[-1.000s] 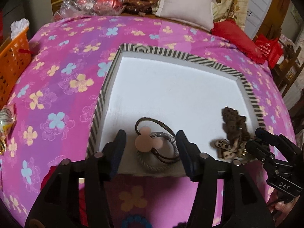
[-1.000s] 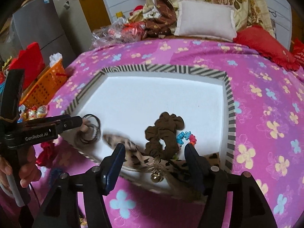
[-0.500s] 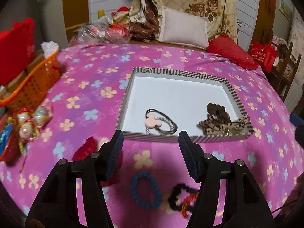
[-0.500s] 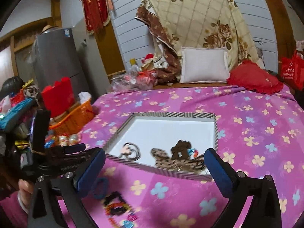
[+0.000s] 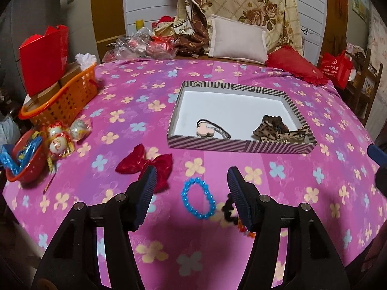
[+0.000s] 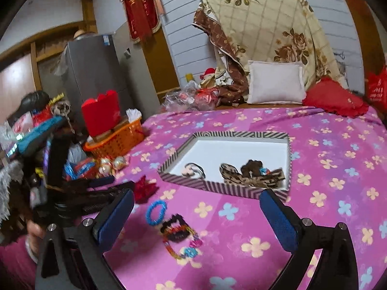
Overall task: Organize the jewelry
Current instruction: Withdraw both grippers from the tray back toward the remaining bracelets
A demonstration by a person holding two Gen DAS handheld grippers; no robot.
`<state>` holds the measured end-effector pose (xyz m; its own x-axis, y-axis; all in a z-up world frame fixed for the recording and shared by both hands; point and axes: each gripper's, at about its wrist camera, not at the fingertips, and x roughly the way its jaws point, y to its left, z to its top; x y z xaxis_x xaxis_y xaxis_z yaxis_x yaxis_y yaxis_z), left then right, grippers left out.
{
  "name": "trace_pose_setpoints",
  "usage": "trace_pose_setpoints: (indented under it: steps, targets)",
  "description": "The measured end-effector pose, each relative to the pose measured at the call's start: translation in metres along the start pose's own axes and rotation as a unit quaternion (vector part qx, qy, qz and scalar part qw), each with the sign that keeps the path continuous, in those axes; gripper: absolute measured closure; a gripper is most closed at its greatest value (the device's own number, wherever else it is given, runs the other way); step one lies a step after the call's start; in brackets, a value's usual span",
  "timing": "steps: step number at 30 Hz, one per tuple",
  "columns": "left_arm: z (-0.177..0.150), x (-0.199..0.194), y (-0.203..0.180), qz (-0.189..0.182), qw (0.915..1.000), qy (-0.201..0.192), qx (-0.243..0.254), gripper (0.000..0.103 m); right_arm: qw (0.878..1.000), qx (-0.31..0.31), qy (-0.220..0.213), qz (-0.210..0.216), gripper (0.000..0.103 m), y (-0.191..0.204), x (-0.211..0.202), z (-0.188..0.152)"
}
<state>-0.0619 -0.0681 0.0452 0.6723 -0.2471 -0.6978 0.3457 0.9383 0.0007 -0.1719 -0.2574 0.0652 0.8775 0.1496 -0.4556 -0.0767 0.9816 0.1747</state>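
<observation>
A striped box (image 5: 241,147) (image 6: 225,189) sits on the pink flowered bedspread. In it lie a pink mouse-shaped hair tie (image 5: 205,130) (image 6: 189,170) and leopard and brown scrunchies (image 5: 278,128) (image 6: 251,174). In front of the box lie a red bow (image 5: 145,163) (image 6: 145,188), a blue bead bracelet (image 5: 198,198) (image 6: 156,211) and dark multicoloured bracelets (image 5: 232,213) (image 6: 179,232). My left gripper (image 5: 192,193) is open and empty above the blue bracelet. My right gripper (image 6: 196,220) is open and empty, held back over the bracelets.
An orange basket (image 5: 60,96) with a red box stands at the left. Wrapped ornaments (image 5: 65,135) and a red bowl (image 5: 21,157) lie near the left edge. Pillows (image 5: 237,38) and bedding are piled at the back. The bed edge is close below.
Both grippers have pulled back and up from the box, leaving the hair tie and scrunchies inside. The bow and bracelets on the bedspread have come into view.
</observation>
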Motion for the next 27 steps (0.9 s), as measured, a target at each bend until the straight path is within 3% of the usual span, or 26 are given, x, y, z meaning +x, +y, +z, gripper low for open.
trace_pose_setpoints:
  steps: [3, 6, 10, 14, 27]
  targets:
    - [-0.008, -0.002, 0.004, 0.002, 1.0, 0.006, -0.006, 0.043, 1.0, 0.005, 0.017, -0.013, 0.0, -0.002, 0.0, -0.008]
    - [-0.016, -0.003, 0.007, 0.01, 0.9999, 0.007, -0.007, 0.043, 0.999, 0.027, 0.039, 0.011, 0.0, -0.006, 0.006, -0.019]
    - [-0.026, -0.002, 0.017, 0.009, 0.9995, 0.018, -0.023, 0.043, 0.996, -0.022, 0.084, -0.011, 0.0, 0.007, 0.021, -0.037]
    - [-0.034, 0.002, 0.028, 0.013, 0.9987, 0.031, -0.039, 0.043, 0.992, -0.043, 0.117, -0.004, 0.001, 0.016, 0.038, -0.052]
    - [-0.043, 0.012, 0.065, 0.031, 0.9955, 0.048, -0.076, 0.043, 0.978, -0.077, 0.194, 0.013, 0.025, 0.024, 0.093, -0.081]
